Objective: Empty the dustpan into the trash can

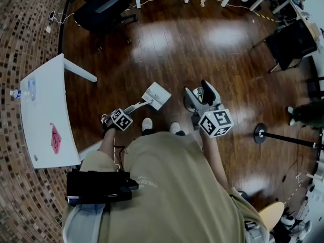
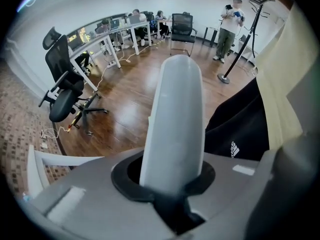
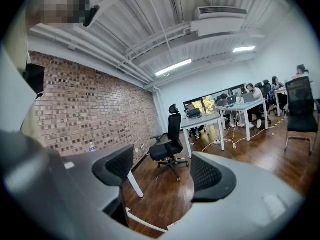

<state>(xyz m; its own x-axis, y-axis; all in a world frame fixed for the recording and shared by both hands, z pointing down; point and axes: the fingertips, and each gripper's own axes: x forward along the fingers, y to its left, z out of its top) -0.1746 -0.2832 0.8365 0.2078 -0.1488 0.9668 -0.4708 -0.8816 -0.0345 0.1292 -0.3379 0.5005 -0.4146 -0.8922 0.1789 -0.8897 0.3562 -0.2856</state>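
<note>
Plainly the task is at an early stage: the dustpan is picked up and carried, but nothing shows it being tipped, and no trash can can be made out in any view, so finding the can and emptying the pan both remain, as I judge it.

At the far left of the head view stands a white table (image 1: 43, 115) by the brick-patterned floor. Next comes the left gripper (image 1: 126, 113), low in front of the person's legs, its jaws clamped on the dustpan's pale handle. The dustpan (image 1: 157, 95) reaches forward and to the right from it, its white pan held above the wooden floor just ahead of the person's shoes. Further right, the right gripper (image 1: 202, 96) hangs with its jaws apart and nothing between them.

Only the head view shows the pan itself, and how the two tools sit side by side near each other. The left gripper view gives what that one cannot: the grip up close, with the handle (image 2: 175, 124) rising straight out of the closed jaws, and a person standing by a pole stand across the room. The right gripper view confirms that tool (image 3: 165, 173) is empty — between its pads (image 3: 212, 176) there is only floor and a distant office chair (image 3: 167, 144).
</note>
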